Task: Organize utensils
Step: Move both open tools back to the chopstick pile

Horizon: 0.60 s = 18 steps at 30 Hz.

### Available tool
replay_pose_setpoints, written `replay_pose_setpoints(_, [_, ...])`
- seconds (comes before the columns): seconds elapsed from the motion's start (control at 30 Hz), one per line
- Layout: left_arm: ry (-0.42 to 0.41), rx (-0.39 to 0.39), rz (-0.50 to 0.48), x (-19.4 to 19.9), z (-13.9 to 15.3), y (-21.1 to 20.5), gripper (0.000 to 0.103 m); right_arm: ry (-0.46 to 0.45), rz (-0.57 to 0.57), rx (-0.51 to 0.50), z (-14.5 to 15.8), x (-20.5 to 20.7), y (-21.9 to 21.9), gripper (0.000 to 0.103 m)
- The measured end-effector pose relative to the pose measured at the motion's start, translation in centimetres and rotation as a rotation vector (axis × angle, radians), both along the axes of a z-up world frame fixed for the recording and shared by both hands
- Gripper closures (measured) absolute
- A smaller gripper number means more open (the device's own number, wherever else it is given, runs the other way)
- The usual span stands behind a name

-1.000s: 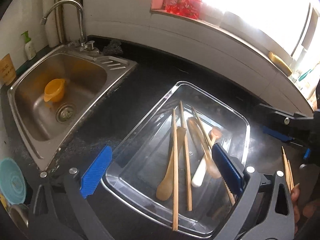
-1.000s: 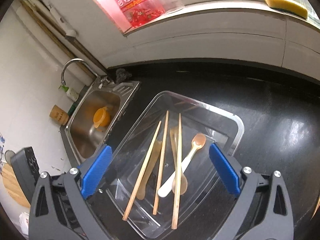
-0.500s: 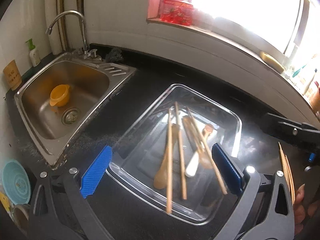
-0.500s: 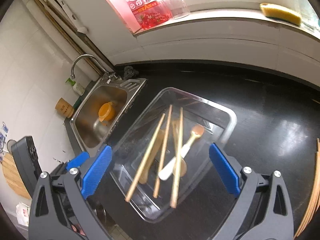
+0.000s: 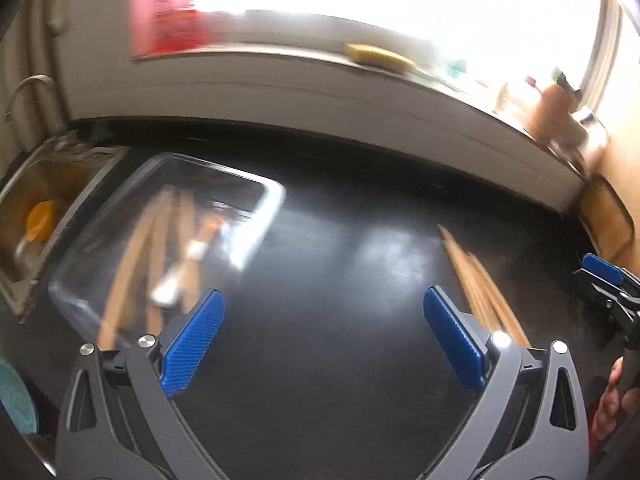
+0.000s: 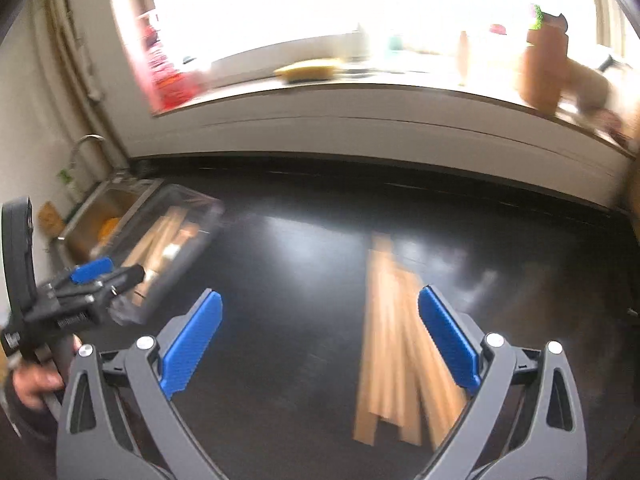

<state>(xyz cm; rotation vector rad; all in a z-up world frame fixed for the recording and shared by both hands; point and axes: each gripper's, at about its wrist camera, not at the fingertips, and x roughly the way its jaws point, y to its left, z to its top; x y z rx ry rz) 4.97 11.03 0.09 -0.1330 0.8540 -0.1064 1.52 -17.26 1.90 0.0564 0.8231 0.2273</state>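
Left of the clear rectangular plastic tray (image 5: pixel 256 236) sits the steel sink (image 5: pixel 24 208), holding a small orange cup (image 5: pixel 40 216). The tray rests on the black countertop (image 5: pixel 328 264) and holds blurred wooden chopsticks and spoons (image 5: pixel 160 240). The left gripper (image 5: pixel 324 336) hovers right of the tray, jaws spread, empty. Farther right lies a loose bundle of wooden chopsticks (image 6: pixel 396 344), under the right gripper (image 6: pixel 320 340), also wide open.
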Motion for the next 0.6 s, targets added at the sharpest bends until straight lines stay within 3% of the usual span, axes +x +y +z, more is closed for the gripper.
replay_pose_setpoints(0.23, [0.06,0.03,-0.133,-0.1,-2.6,-9.0,0.006,-0.017,-0.072,-0.009,-1.6,-3.3,-8.6,0.008])
replay_pose_setpoints(0.6, [0.095,0.112,-0.169,1.9,-5.5,-14.9,0.006,-0.002,-0.024,0.0,-3.5,-2.8,-10.8,0.008])
